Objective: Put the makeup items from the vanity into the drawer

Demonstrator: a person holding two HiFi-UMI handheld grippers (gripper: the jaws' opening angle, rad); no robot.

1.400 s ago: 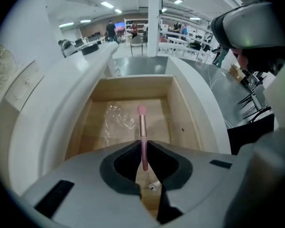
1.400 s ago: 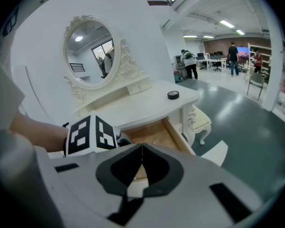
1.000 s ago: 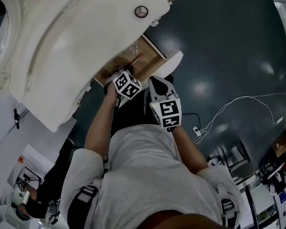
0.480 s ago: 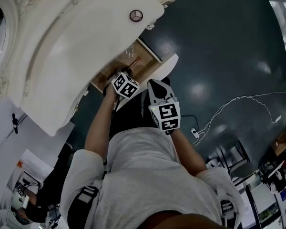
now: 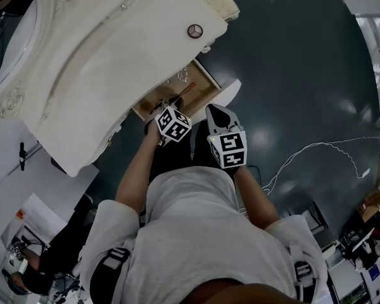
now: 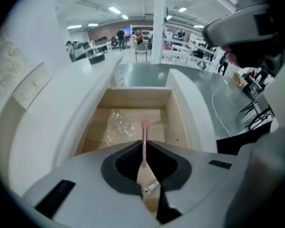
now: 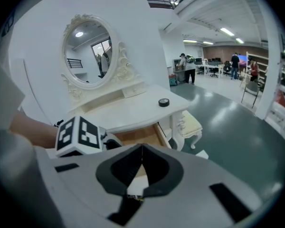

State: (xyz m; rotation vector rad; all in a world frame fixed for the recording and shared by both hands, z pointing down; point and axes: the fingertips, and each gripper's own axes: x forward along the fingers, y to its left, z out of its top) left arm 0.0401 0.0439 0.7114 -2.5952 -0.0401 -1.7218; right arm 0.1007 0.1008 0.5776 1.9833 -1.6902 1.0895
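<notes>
Brush [image 6: 145, 126] sits pinched in the left gripper [image 6: 143, 144] above the drawer [image 6: 178, 120]. Lower it inside, then let go softly. The right gripper [image 7: 142, 147] is shut and empty.

You look down at a white vanity [image 5: 101, 62] with its wooden drawer [image 5: 202, 86] open. Your left gripper [image 5: 161, 111] points into the drawer, a thin pink brush [image 5: 185, 92] showing just past it; your right gripper [image 5: 215, 111] hangs just beside. A small round black item [image 5: 195, 31] sits near the vanity's edge.
</notes>
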